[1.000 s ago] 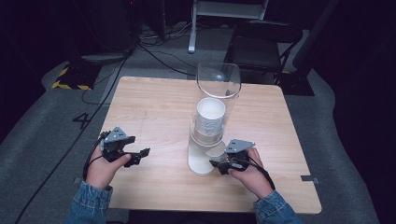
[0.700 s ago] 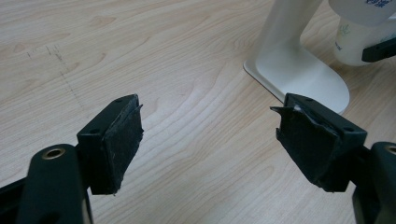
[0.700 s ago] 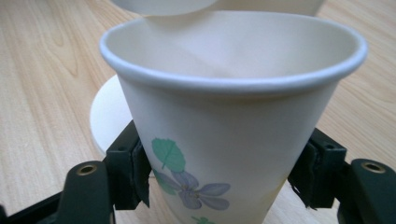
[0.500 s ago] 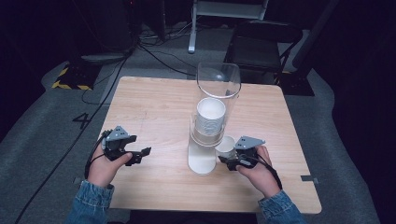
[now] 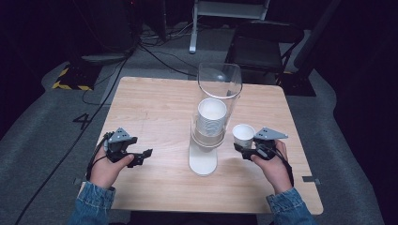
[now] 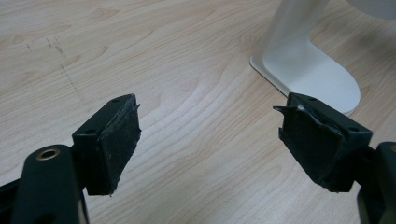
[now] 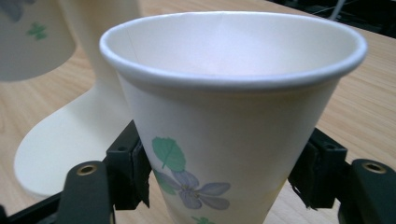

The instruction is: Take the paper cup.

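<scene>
High view: the right gripper (image 5: 245, 151) is gripping a paper cup (image 5: 243, 134) upright beside the cup dispenser (image 5: 209, 131); the left gripper (image 5: 141, 158) is hovering over the table (image 5: 155, 103).
Left gripper view: jaws are gaping wide, empty, facing the dispenser's white base (image 6: 313, 74).
Right gripper view: jaws are pinching the flowered cup's (image 7: 224, 126) lower sides.

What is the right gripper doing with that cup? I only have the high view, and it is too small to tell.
Observer: In the right gripper view the right gripper has one jaw against each side of the paper cup, which is upright.
Operator: Anything printed on it?
Observer: Green leaves and a pale purple flower low on its wall.
Operator: Is anything inside?
Observer: What shows of its inside looks empty.
Operator: And the left gripper?
Observer: The left gripper is open above bare wood of the table, with the dispenser's white base ahead.
</scene>
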Tool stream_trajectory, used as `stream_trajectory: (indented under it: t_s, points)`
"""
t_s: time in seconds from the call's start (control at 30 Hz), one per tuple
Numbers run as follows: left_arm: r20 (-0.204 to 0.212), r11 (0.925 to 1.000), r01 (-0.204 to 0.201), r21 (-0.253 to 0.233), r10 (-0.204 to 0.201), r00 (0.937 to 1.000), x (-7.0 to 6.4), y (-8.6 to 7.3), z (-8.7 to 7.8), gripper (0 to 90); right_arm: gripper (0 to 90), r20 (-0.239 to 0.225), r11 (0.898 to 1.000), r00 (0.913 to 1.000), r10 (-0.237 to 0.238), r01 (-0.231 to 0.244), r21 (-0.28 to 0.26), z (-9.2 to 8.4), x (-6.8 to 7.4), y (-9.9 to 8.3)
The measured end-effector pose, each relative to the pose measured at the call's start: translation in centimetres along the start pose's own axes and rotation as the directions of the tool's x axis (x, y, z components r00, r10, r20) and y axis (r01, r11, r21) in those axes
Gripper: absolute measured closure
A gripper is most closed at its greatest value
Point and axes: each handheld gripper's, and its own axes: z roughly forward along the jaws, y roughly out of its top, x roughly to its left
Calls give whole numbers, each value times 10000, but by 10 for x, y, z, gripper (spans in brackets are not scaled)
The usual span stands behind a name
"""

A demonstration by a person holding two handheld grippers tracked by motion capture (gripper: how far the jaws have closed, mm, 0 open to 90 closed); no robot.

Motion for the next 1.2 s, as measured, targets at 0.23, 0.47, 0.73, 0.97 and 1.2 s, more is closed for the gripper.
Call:
stream_trajectory:
  t_s: [0.23,0.47,0.73,0.97,1.2]
  points:
    - [-162,9999,99,92,-98,9998,1,-5,-2,199,316,628,9908,9909,1187,-1140,-733,-6,-22,1]
    - [-387,9998,164,116,-159,9991,1,-12,-4,199,314,1076,9802,9810,1615,-1468,-1331,-5,-39,-1]
    - [-505,9996,96,247,-84,9987,3,-17,-6,203,312,1467,9701,9698,1951,-1688,-1745,3,-60,-7]
    - [-504,9995,135,289,-121,9987,2,-19,-5,204,307,1711,9526,9508,2581,-2210,-2090,13,-73,-16]
    - [-508,9998,104,192,-94,9987,1,-20,-2,204,307,2103,9610,9433,2568,-2262,-1589,22,-83,-22]
